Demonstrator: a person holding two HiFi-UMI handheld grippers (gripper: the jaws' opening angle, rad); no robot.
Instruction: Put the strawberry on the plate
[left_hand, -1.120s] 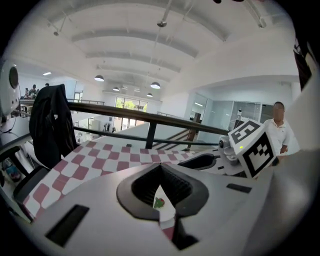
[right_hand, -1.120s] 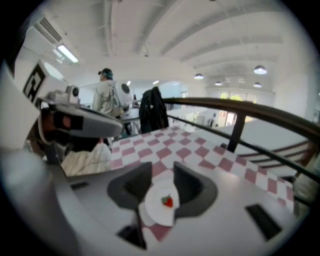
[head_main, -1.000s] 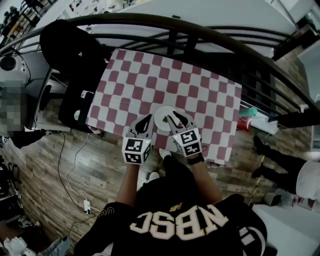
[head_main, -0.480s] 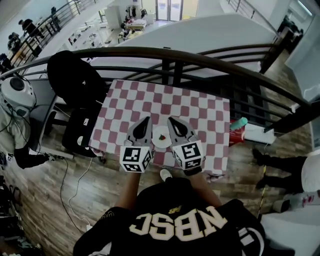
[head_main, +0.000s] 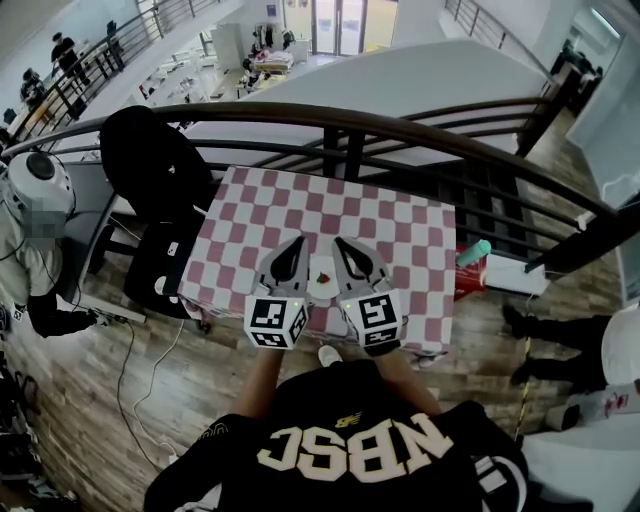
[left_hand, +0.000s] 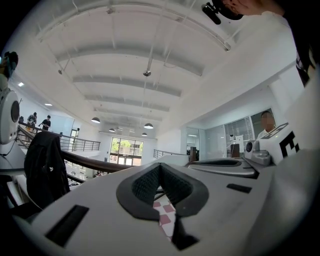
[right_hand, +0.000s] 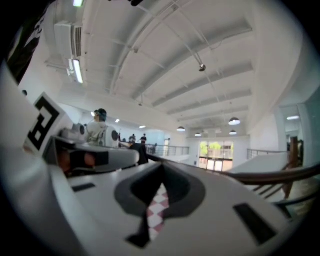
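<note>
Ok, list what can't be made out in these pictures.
Strawberry: head view, too small to tell its pose; neither gripper view shows it.
Plate: head view, edges partly covered by the left tool and right tool.
Cloth: gripper views show only a sliver between each tool's shut jaws; the tool bodies block the rest.

Side by side, left tongs (head_main: 297, 243) and right tongs (head_main: 340, 244), both closed, empty
</note>
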